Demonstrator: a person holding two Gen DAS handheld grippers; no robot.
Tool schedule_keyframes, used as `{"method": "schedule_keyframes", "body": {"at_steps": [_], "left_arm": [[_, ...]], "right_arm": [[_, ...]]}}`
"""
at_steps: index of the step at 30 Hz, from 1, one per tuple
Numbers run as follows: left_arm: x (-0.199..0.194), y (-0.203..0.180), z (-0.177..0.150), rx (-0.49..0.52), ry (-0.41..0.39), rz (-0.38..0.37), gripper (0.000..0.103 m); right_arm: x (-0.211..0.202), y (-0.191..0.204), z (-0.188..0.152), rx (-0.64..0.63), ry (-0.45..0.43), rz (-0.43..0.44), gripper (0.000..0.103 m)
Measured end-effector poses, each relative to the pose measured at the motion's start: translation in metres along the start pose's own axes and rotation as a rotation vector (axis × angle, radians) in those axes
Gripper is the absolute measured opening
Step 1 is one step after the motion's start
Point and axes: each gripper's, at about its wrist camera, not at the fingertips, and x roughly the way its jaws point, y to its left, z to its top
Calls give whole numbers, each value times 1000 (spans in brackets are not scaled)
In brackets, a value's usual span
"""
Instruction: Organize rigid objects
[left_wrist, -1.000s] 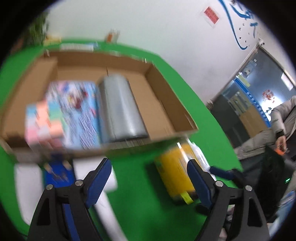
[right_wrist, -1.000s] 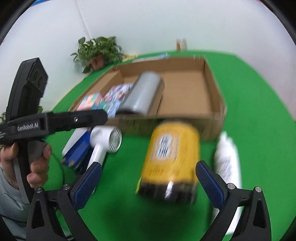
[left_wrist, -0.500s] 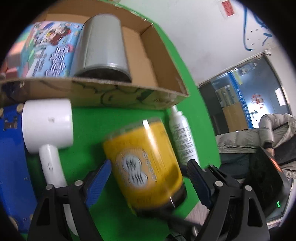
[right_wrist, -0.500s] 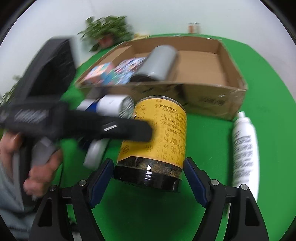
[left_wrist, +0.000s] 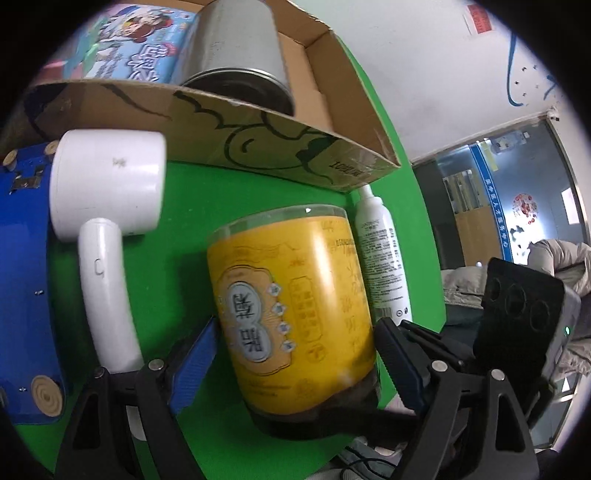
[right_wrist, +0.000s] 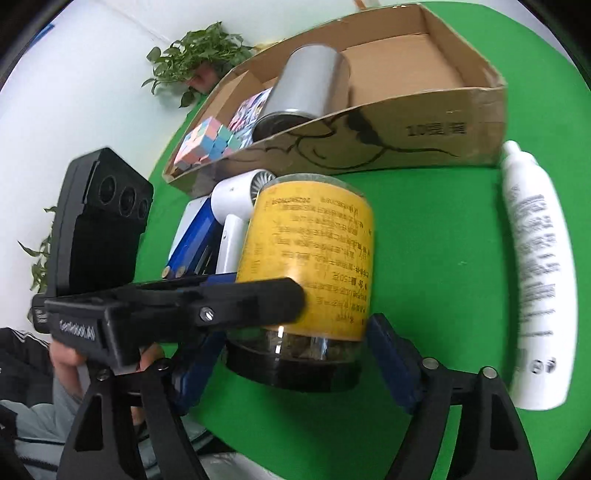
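Right wrist | both hand-held grippers (right_wrist: 295, 354) now clamp yellow jar (right_wrist: 310, 254)

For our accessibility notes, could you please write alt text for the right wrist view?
A yellow-labelled jar lies on the green table between both grippers' blue fingers. Behind it a cardboard box holds a silver can; a white bottle lies to the right.
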Motion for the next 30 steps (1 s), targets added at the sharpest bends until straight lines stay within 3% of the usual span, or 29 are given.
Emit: {"method": "schedule_keyframes", "body": {"at_steps": [10, 20, 30], "left_arm": [[-9, 3, -6, 14, -27, -3, 83], [-49, -47, 6, 185, -169, 21, 82], [-72, -80, 32, 270, -257, 38, 82]], "right_arm": [[18, 19, 1, -38, -4, -88, 84], [-24, 50, 20, -116, -168, -141, 84], [-67, 67, 56, -185, -276, -159, 84]]}}
